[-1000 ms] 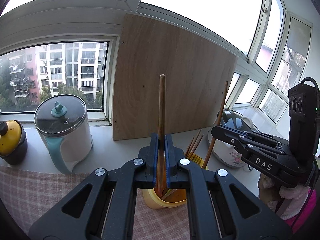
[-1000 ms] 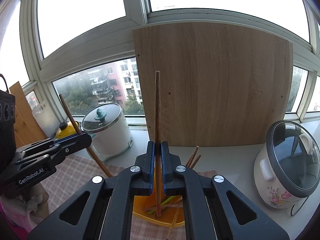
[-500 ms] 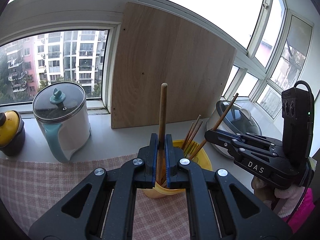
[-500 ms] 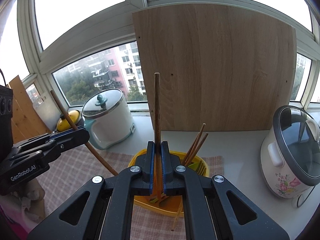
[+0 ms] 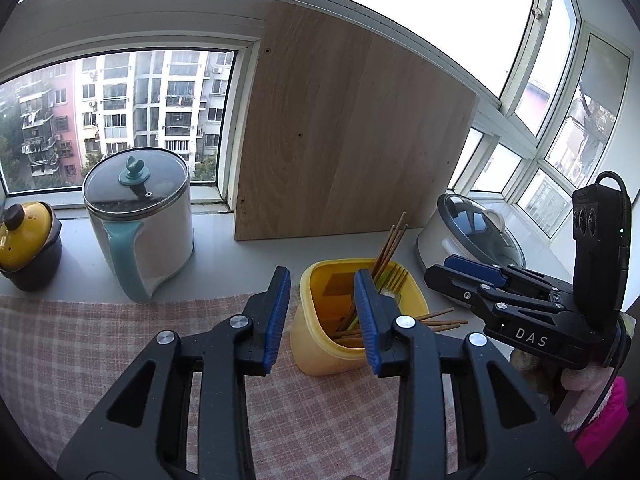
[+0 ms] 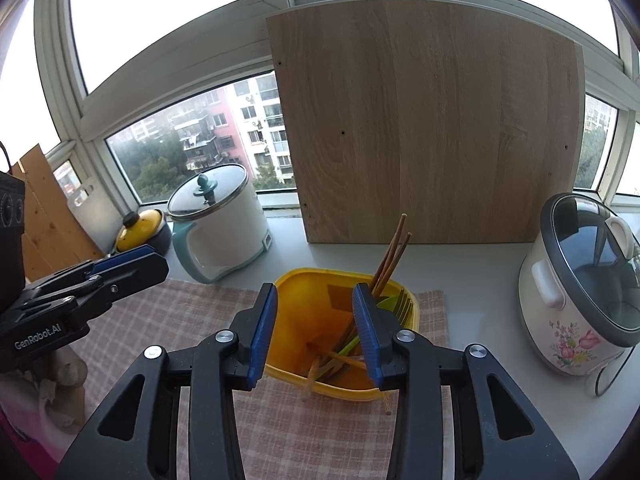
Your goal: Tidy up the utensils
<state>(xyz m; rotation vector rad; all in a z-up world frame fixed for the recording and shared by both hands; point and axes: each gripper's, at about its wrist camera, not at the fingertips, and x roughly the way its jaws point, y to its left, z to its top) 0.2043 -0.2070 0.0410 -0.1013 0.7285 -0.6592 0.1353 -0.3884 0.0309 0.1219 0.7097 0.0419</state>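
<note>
Windowsill counter [image 5: 224,248] with big panes behind, apartment blocks outside, a wooden board [image 5: 352,140] leaning against the frame. Pink checked cloth [image 5: 80,344] covers the near part of the counter. Yellow utensil holder [image 5: 316,344] stands on the cloth's far edge, just ahead of both claws. Inside it: brown chopsticks [image 5: 390,244] leaning up and to the right past the rim, more lying low in the tub, a green fork [image 6: 400,304] against the right wall (tines up). A couple of chopsticks [image 5: 440,318] lie on the counter just right of the holder, touching or nearly touching it, hard to say.

Left claw [image 5: 322,316]: jaws opening, blue pads apart, nothing between them, holder seen through the gap. Right claw [image 6: 314,330]: same, jaws opening, empty, poised above the holder's mouth. In the left view the right claw comes in from the right, near the holder; in the right view the left claw sits at the left edge over the cloth.

White kettle with teal handle [image 5: 140,236] at left, yellow-lidded pot [image 5: 26,244] beside it, floral rice cooker [image 6: 580,292] at right.
</note>
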